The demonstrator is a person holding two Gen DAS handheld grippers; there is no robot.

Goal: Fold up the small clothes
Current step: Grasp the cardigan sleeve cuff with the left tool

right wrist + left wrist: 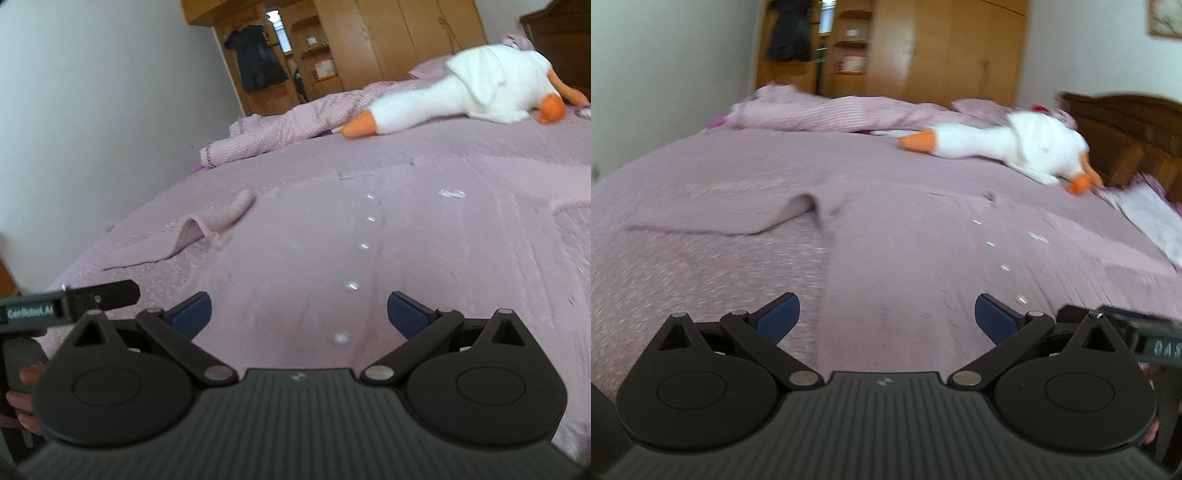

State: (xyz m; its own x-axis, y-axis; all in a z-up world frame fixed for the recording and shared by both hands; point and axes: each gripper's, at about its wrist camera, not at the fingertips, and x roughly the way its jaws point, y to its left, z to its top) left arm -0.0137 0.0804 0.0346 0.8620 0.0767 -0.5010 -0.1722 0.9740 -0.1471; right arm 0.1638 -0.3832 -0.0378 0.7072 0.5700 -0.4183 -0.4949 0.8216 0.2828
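A pale pink buttoned garment (369,251) lies spread flat on a matching pink bedspread (701,280), directly ahead of and beneath both handheld grippers, its row of small buttons (364,246) running straight away from the right gripper (299,314) and marking the long axis. In the left wrist view the same garment (905,258) fills the space ahead of the left gripper (886,317), with one sleeve (731,218) trailing off to that gripper's left, making the left hand the nearer one for that sleeve. Both grippers hover with blue fingers spread wide, holding nothing and touching no cloth. A white plush goose (1008,147) lies well beyond the garment. Motion blur softens both views.
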